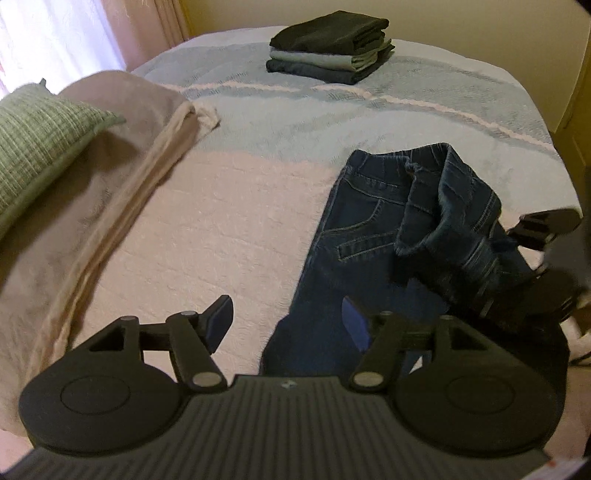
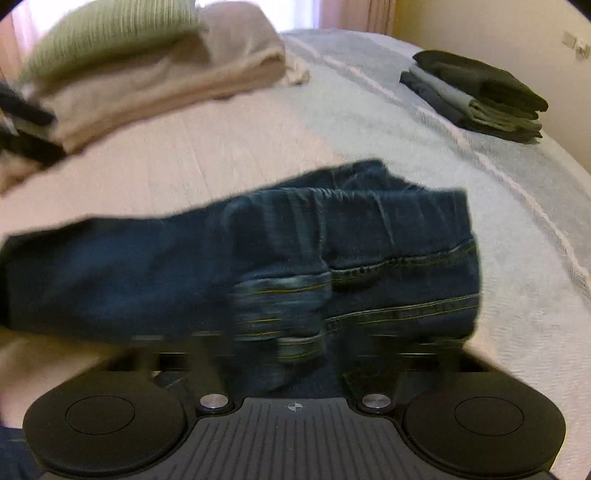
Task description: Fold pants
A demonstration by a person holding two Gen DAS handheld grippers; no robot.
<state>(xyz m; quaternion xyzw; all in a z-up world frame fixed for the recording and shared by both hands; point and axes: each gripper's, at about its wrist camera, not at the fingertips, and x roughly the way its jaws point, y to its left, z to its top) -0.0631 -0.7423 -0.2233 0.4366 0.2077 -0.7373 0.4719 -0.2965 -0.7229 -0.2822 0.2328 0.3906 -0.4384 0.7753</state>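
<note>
From the left wrist, the left gripper (image 1: pixel 286 325) had its jaws open and empty above the leg of the jeans (image 1: pixel 373 236), which lay on the bed (image 1: pixel 229 221); folded clothes (image 1: pixel 328 42) sat well apart. The right gripper (image 1: pixel 517 266) pinched the waist end.

From the right wrist, the right gripper (image 2: pixel 295 354) was blurred, its jaws closed on bunched jeans (image 2: pixel 258 273).

Soft, dim indoor light, brightest at the blown-out curtained window (image 1: pixel 55 40) at upper left. Strong fisheye bending, with dark vignette at the corners. Left wrist view fairly sharp; right wrist view smeared by motion blur across the jeans (image 2: pixel 258 273) and pillow (image 2: pixel 110 33). Faint shadows only.
</note>
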